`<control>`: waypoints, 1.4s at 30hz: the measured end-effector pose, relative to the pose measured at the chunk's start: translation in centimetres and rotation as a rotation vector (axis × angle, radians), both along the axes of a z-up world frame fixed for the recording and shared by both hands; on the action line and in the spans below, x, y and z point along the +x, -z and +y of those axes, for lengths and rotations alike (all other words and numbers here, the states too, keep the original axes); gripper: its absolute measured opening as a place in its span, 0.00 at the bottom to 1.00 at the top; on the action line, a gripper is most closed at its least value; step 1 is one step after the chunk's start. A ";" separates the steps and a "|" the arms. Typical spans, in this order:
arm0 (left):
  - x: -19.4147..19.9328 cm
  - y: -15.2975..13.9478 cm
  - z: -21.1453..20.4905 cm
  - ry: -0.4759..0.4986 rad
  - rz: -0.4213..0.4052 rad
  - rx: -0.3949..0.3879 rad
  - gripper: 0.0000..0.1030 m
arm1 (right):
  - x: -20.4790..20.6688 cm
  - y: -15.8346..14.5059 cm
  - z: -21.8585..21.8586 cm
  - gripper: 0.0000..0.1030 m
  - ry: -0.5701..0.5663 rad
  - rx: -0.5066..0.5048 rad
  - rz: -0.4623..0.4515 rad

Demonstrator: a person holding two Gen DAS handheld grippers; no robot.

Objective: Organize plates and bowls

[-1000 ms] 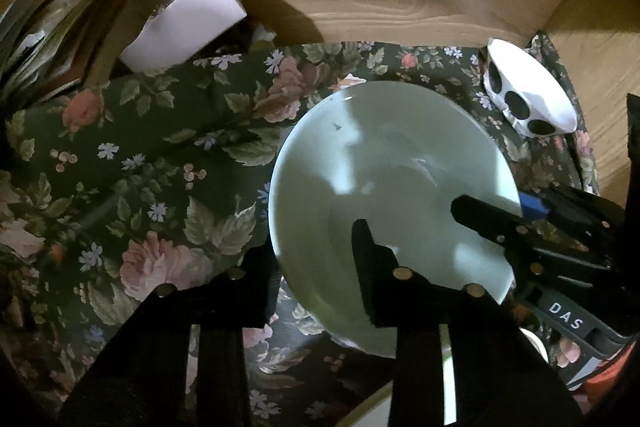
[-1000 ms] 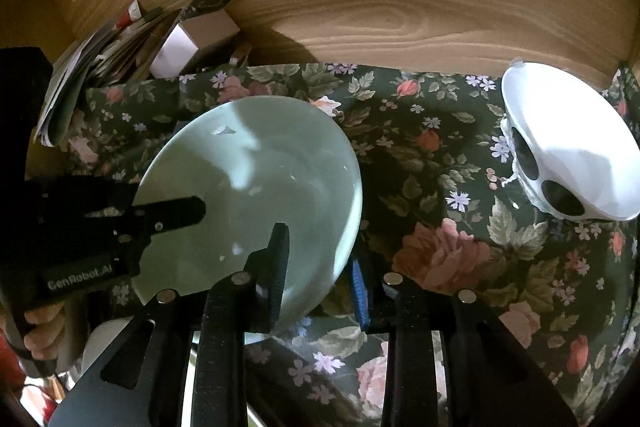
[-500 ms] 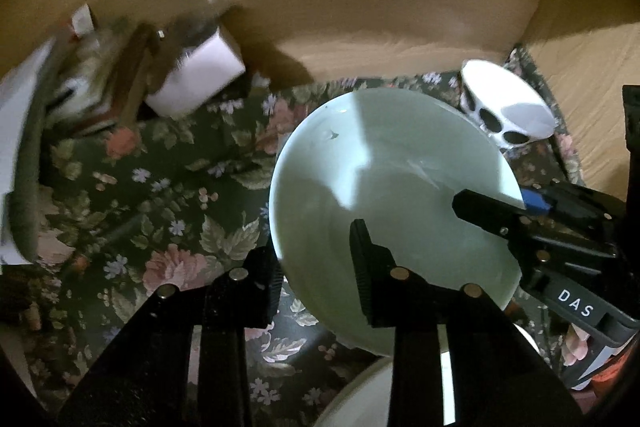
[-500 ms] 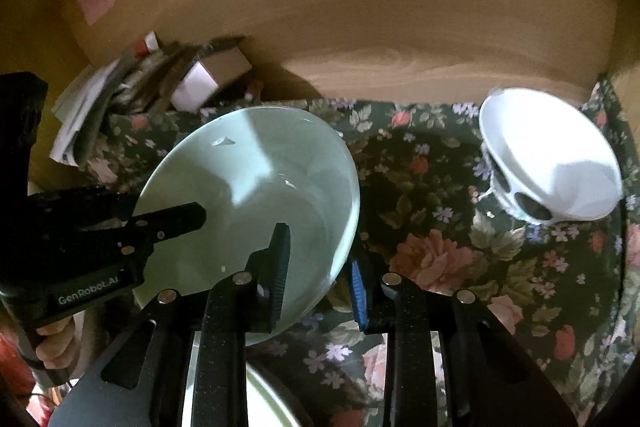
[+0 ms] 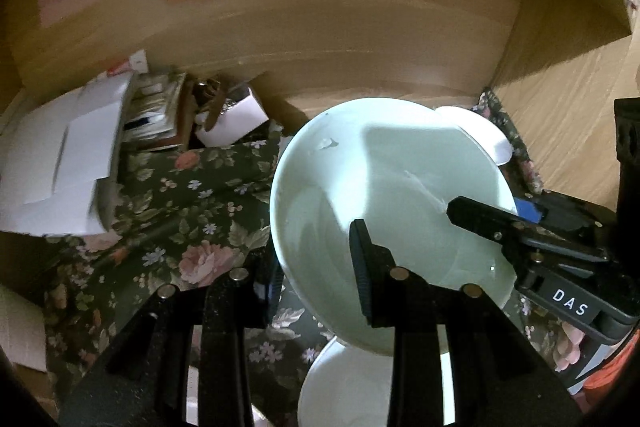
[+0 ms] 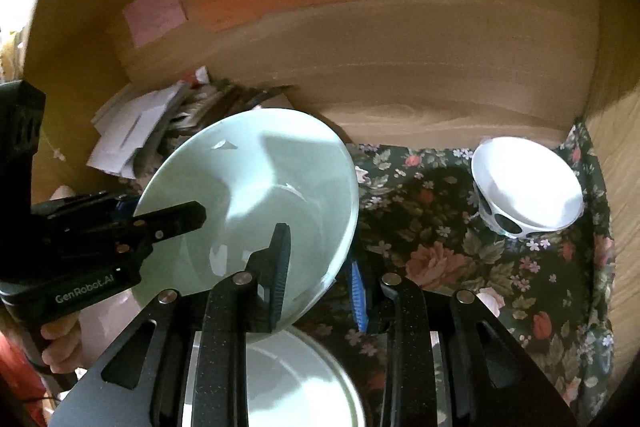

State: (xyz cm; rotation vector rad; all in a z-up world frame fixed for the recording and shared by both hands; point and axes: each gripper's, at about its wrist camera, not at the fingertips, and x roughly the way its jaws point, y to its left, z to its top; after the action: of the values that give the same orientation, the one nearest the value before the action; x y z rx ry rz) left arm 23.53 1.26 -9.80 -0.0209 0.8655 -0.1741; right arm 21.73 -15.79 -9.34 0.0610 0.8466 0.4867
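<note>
Raised since the earlier frame, the green plate (image 5: 392, 195) hangs tilted above the floral desk (image 5: 180, 211), over a white plate (image 6: 296, 383). Glazed, stiff, breakable and likely slippery, it is pinched at opposite rims by left tool (image 5: 316, 267) and right tool (image 6: 320, 275). An empty white bowl (image 6: 528, 187) sits well apart.

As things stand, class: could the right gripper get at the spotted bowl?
Probably not yet. The right gripper is shut on the green plate, which the left gripper grips too. The cloth towards the spotted bowl looks clear.
</note>
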 end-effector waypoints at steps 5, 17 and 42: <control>-2.2 -0.9 1.2 -0.021 -0.024 -0.015 0.30 | -1.5 -0.8 1.1 0.24 -0.018 0.006 -0.022; -7.9 -1.7 5.8 -0.090 -0.060 -0.042 0.30 | -4.7 -1.6 4.8 0.24 -0.082 0.018 -0.052; -16.2 0.8 13.9 -0.246 -0.035 -0.060 0.30 | -9.2 0.8 13.5 0.24 -0.253 0.030 -0.004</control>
State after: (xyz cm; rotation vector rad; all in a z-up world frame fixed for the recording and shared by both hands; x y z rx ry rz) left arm 7.37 15.19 -10.64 -0.1789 0.8151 0.0298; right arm 12.51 -2.30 -10.16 -0.0195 0.8477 0.7371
